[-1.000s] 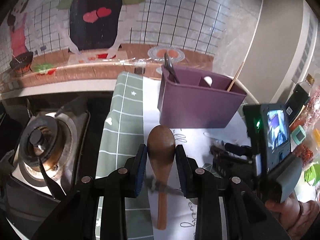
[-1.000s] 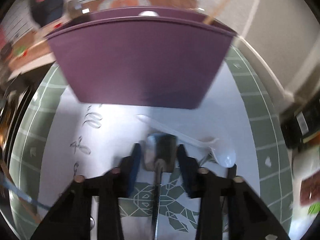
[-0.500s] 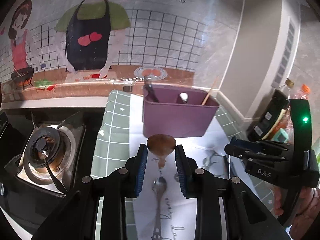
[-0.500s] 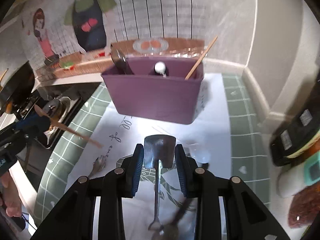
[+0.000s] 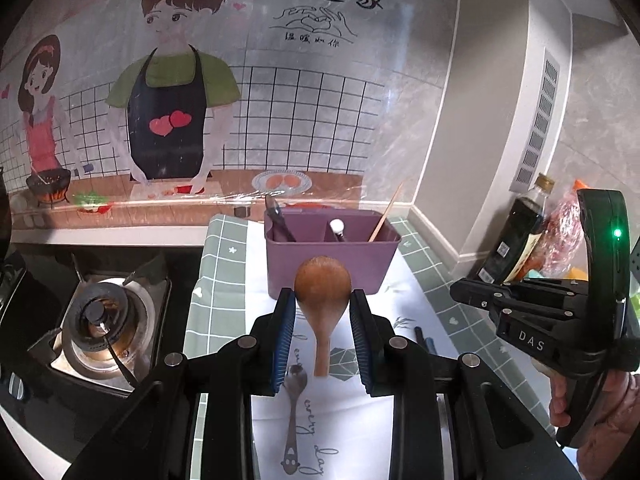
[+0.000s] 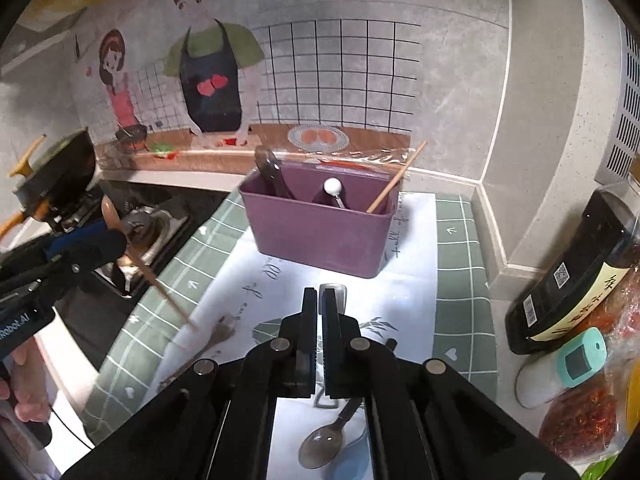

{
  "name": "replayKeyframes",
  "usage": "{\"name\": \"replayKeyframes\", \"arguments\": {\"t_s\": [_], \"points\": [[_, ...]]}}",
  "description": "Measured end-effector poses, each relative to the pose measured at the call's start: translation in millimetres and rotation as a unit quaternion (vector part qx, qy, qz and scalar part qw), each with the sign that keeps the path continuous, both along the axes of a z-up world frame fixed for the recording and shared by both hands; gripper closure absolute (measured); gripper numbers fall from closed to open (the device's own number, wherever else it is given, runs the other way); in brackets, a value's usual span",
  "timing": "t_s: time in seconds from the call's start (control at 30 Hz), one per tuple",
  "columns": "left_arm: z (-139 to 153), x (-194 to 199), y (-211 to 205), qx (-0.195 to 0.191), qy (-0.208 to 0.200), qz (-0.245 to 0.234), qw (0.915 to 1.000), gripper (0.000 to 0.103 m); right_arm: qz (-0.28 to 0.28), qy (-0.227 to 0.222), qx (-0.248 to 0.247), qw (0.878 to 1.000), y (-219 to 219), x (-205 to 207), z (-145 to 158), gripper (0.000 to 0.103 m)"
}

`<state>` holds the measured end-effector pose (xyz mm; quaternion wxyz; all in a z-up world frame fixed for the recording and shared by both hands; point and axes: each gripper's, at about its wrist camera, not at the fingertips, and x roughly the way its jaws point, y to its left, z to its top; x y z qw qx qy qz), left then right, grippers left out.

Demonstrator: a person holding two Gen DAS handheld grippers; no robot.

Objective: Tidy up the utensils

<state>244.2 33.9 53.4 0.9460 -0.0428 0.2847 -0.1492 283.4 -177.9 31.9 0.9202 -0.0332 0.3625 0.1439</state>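
My left gripper (image 5: 322,304) is shut on a brown wooden spoon (image 5: 322,292) by its bowl, held above the mat with the handle hanging down. My right gripper (image 6: 320,302) is shut on a metal spatula (image 6: 338,292), its blade edge-on between the fingers. The purple utensil holder (image 5: 330,258) stands ahead in both views, also (image 6: 320,236), holding a dark ladle (image 6: 272,174), a white-tipped utensil (image 6: 333,188) and a chopstick (image 6: 394,178). A metal spoon (image 5: 294,408) lies on the mat below the left gripper.
A gas stove (image 5: 102,320) is at the left. A soy sauce bottle (image 6: 572,276), a teal-capped container (image 6: 560,368) and a bag of chilli (image 6: 580,420) stand at the right. A spoon (image 6: 324,444) and a fork (image 6: 200,356) lie on the green checked mat (image 6: 460,320).
Both grippers have lifted and pulled back from the holder, carrying their utensils. The right gripper's fingers have closed tight, with the spatula now edge-on.
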Motion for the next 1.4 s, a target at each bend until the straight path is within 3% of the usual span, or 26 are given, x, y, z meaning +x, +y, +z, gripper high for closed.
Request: {"name": "replayKeyframes", "arguments": {"t_s": [0.13,0.2,0.33,0.37,0.57,0.83,0.9,1.07,1.4], "points": [[3.9,-3.5,-0.5,0.002,-0.004,-0.001,1.0000,0.074,0.008,0.002,-0.001,1.000,-3.5,2.1,3.8,0.101],[2.0,-4.4,0.7,0.001,-0.001,-0.003,1.0000,0.074,0.022,0.026,-0.018,0.999,-2.3,9.9,-6.2,0.099],[-4.5,-4.4,4.1,-0.002,0.007,-0.002,1.0000,0.074,0.033,0.079,-0.041,0.995,3.6,36.3,-46.6,0.064],[-6.7,-4.1,5.5,-0.003,0.010,0.000,0.9999,0.074,0.032,0.087,-0.038,0.995,5.8,44.7,-58.0,0.061],[-16.7,-2.5,13.4,-0.007,0.021,0.003,0.9997,0.074,0.013,0.128,-0.043,0.991,24.4,97.3,-108.7,0.061],[-22.8,2.3,22.4,-0.013,0.029,0.012,0.9994,0.074,0.007,0.154,-0.047,0.987,38.0,132.0,-139.5,0.059],[-24.2,3.8,24.2,-0.015,0.031,0.015,0.9993,0.074,0.009,0.144,-0.052,0.988,38.0,128.6,-139.0,0.073],[-24.6,4.1,23.2,-0.015,0.030,0.016,0.9993,0.074,0.018,0.127,-0.049,0.990,30.2,108.1,-123.7,0.073],[-13.0,-1.6,7.6,-0.016,0.014,0.007,0.9998,0.074,0.032,0.027,0.018,0.999,-0.6,29.4,-32.7,0.073]]}}
